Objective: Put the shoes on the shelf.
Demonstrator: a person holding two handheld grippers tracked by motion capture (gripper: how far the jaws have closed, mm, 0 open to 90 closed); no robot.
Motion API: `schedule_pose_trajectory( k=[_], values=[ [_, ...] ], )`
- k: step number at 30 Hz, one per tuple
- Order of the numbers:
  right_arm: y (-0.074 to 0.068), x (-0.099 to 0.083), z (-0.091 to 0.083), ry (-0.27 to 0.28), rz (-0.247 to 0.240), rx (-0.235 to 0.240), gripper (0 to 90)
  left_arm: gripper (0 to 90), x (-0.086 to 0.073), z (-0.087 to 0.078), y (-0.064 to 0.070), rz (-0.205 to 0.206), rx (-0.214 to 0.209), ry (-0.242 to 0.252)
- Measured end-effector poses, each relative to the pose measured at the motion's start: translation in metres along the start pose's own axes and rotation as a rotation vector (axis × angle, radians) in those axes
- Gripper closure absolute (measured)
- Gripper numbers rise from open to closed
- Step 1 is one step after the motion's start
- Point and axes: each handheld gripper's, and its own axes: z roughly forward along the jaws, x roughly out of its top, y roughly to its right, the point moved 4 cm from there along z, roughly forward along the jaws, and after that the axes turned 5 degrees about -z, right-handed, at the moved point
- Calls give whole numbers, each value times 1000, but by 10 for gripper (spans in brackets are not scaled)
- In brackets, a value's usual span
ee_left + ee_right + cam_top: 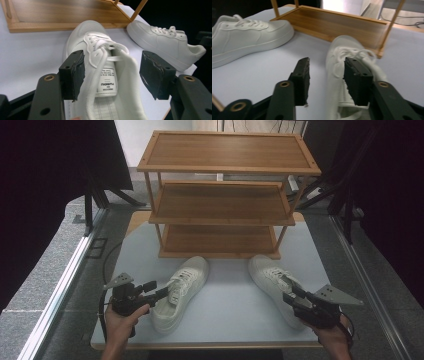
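From the high view, a pale, smooth table (pixel 225 315) carries a three-tier wooden shoe rack (pixel 227 195) of slim posts and framed, grained shelves, standing toward the far edge. Two white, low-cut sneakers lie in front of it. The left sneaker (pixel 181 292) sits near the near-left corner, toe toward the rack; the right sneaker (pixel 272 282) lies toward the near-right corner. The left hand-held gripper (pixel 159 290) hovers at the left sneaker's heel side, and the right hand-held gripper (pixel 292 296) sits at the right sneaker's heel, each held in a hand at the near edge.

In the left gripper view, the left hand-held gripper (pixel 113 75) stands wide, its blocky black pads (pixel 73 73) on either side of the sneaker (pixel 105 75) opening, apart from it. The smooth leather, flat laces and printed tongue label are plain to see.

In the right gripper view, the right hand-held gripper (pixel 328 80) is moderately open, straddling the inner wall of the sneaker's (pixel 342 62) padded collar; whether the pads touch, I cannot tell.
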Motion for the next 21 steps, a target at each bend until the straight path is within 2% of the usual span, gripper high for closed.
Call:
schedule_pose_trajectory(
  k=[3, 7, 8, 10, 12, 13, 14, 15, 17, 18, 20, 21],
  values=[
    [6, 2, -2, 11, 7, -21, 514, 370, -1, 1, -1, -8, 0, -3],
    [15, 9, -6, 34, 0, -32, 457, 370, 5, 3, 1, 9, 5, -4],
    [25, 11, -7, 39, 5, -44, 439, 370, 10, 5, 1, 12, 14, 5],
    [29, 11, -7, 41, 11, -46, 436, 370, 12, 7, 3, 18, 13, 1],
    [41, 8, -6, 40, 30, -47, 429, 370, 12, 10, 5, 39, 19, -13],
    [47, 6, -4, 30, 32, -47, 428, 370, 10, 12, 6, 52, 22, -24],
    [59, 3, 1, -6, 16, -41, 419, 368, 8, 13, 6, 68, 24, -41],
    [59, 3, 1, -6, 16, -41, 419, 368, 7, 15, 5, 73, 25, -51],
    [70, 2, 3, -47, -14, -34, 412, 369, 5, 19, 1, 70, 40, -62],
    [73, 2, 3, -44, -14, -33, 412, 371, 5, 20, -2, 72, 48, -62],
    [81, 2, 1, -26, 12, 6, 415, 374, 5, 22, -4, 76, 58, -64],
    [81, 2, 1, -26, 12, 6, 415, 374, 5, 22, -4, 78, 58, -65]
  ],
)
